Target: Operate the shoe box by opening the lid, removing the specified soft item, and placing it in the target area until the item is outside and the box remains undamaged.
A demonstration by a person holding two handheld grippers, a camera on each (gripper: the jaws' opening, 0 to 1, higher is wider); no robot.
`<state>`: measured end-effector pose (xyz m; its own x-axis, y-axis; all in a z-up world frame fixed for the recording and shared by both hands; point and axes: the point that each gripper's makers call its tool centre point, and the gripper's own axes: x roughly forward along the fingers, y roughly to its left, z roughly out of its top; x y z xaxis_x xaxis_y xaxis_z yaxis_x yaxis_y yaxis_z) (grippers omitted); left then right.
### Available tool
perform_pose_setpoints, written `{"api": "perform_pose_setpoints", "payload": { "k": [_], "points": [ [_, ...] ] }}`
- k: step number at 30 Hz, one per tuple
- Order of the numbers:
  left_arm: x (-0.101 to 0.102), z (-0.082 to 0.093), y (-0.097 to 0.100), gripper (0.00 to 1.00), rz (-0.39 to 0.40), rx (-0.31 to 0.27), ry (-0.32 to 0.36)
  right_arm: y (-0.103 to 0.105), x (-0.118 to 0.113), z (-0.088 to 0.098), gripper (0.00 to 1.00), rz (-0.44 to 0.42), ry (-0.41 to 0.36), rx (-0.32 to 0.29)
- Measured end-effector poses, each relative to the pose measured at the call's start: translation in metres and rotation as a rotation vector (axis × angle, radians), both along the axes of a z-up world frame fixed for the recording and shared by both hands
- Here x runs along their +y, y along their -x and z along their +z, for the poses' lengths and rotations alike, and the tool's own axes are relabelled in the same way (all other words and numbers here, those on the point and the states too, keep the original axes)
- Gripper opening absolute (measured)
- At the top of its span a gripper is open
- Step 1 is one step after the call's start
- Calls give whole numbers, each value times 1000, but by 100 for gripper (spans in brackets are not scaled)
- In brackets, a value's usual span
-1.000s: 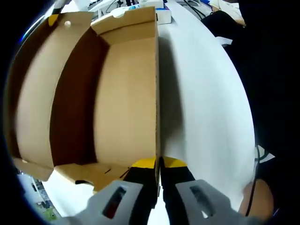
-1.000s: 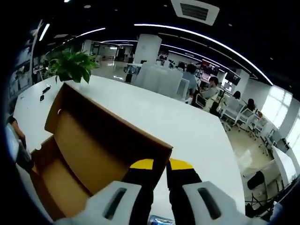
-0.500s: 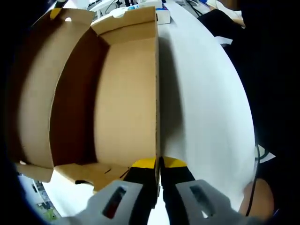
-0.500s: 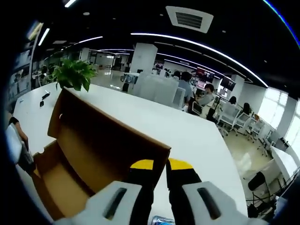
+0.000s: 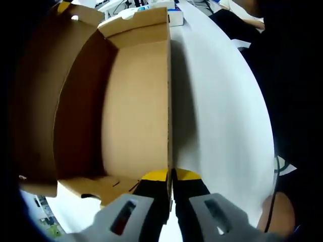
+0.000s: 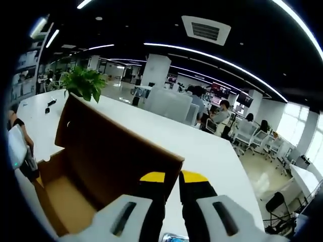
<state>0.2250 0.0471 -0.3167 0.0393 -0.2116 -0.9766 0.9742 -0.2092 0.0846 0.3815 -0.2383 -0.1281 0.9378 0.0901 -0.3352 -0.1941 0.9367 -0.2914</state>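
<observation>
so the shoe box sits open on the white table, its brown inside bare as far as the left gripper view reaches. the left gripper is clenched on the box's side wall, the thin cardboard edge running right between its yellow-tipped jaws. in the right gripper view the right gripper is pinching the edge of the raised lid the same way. a potted plant stands near the table's far edge behind the lid

Shoe box: matt brown cardboard. Table: smooth white, slight sheen.
</observation>
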Motion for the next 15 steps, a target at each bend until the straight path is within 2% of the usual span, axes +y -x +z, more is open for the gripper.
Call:
{"api": "perform_pose_setpoints", "payload": {
  "k": [15],
  "points": [
    [0,0,-1,2,1,1,-1,20,5,6,7,-10,-24,-53]
  ]
}}
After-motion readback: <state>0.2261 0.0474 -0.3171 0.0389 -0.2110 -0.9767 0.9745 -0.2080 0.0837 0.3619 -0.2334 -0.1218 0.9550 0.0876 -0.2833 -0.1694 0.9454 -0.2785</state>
